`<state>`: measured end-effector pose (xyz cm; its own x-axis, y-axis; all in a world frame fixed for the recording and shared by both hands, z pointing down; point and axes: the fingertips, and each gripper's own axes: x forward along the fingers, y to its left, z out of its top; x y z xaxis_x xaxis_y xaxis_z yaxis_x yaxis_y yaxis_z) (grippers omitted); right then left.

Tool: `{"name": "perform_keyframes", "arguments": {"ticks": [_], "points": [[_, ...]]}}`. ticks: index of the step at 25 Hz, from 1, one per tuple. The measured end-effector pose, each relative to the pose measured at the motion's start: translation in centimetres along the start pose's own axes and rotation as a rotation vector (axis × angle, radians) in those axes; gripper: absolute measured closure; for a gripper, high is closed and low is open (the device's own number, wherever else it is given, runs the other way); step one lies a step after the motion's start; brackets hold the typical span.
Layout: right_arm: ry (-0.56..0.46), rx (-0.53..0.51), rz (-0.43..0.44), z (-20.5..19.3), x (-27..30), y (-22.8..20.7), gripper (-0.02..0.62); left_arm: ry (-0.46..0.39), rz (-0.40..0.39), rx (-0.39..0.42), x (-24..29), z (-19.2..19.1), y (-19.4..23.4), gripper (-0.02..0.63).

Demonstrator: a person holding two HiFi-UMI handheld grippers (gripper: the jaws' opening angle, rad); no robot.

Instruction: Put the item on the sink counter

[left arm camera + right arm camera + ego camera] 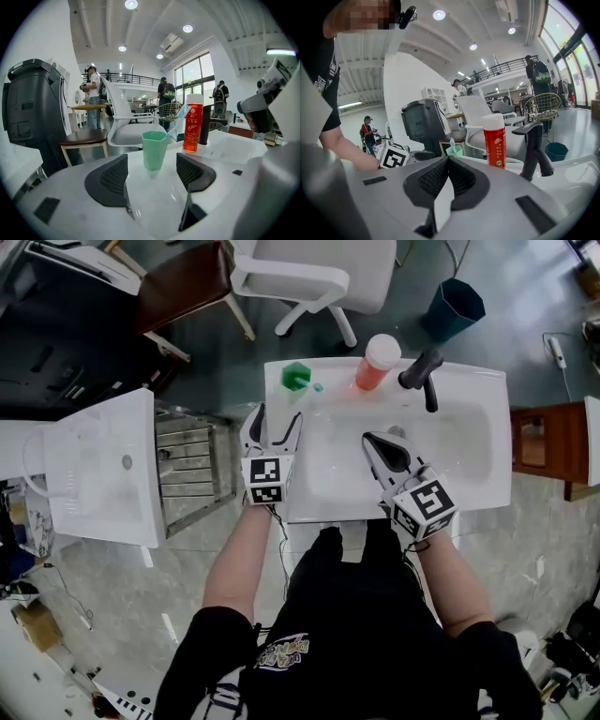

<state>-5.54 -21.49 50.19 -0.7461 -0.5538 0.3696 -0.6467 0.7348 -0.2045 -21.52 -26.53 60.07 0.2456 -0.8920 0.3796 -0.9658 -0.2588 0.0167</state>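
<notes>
On the rim of the white sink (478, 395), at its back corner well to the left of the black faucet (422, 371), the green cup (296, 377) stands upright with a pale blue toothbrush (181, 112) leaning out of it toward the faucet. The cup sits just beyond the tips of the left gripper (278, 418) and apart from them. In the left gripper view the 2 dark jaws are spread wide with nothing between them, and the cup (154, 150) shows in the gap, further along the counter. Between the cup and the faucet, just left of the faucet, a red bottle (377, 362) with a white cap stands upright on the same rim. The right gripper (382, 441) hangs over the basin in front of the faucet, well apart from the cup. In the right gripper view its 2 jaws (447, 171) are pressed together on nothing, with the bottle (494, 140) and faucet (533, 150) beyond them.
</notes>
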Motion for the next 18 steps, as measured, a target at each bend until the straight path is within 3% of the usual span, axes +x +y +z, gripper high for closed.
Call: {"name": "perform_keyframes", "arguments": {"ticks": [8, 18], "points": [[-0.032, -0.025, -0.025, 0.4, -2.6, 2.6, 0.541, -0.056, -0.078, 0.019, -5.3, 3.4, -1.9, 0.287], [-0.067, -0.081, 0.007, 2.0, -6.3, 4.4, 0.541, -0.165, -0.094, 0.038, -12.0, 8.5, -6.2, 0.304]]}}
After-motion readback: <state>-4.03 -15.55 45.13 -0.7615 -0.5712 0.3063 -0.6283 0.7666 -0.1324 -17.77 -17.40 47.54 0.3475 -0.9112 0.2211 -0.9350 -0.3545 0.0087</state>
